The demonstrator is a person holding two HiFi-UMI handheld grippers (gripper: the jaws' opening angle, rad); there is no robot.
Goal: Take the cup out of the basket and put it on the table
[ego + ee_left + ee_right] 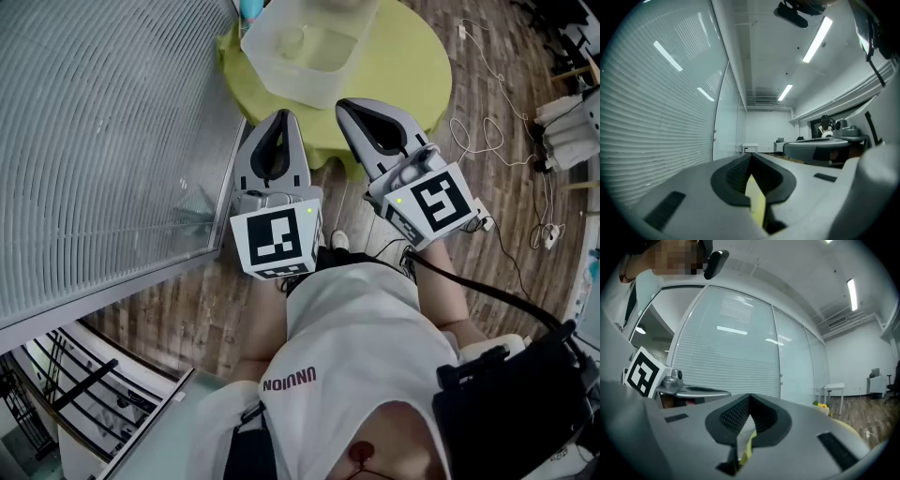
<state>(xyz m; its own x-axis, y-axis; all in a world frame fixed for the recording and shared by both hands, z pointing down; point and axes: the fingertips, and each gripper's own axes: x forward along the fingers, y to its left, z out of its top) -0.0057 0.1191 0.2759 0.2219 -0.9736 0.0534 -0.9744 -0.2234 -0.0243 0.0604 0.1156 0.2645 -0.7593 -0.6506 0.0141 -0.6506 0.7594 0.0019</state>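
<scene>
Since the cup sits inside the basket on the round yellow bench, the reach has to go forward and then down over the basket's near wall. The cup lies ahead of both sets of fingers, in the basket's left half as the head view shows it. Left gripper and right gripper point at the bench side by side, tips just short of the basket's near edge. Right tip is by the near corner; left tip lines up more directly with the cup, so I'd judge left the better pick. Both pairs of fingers are clenched tip to tip with nothing held: each gripper view shows only a sliver of background through the gap behind the tips. Cup looks clear, round rim up, probably upright, but it's faint through the translucent plastic, so not certain. Round from above, so no long axis to align with.
</scene>
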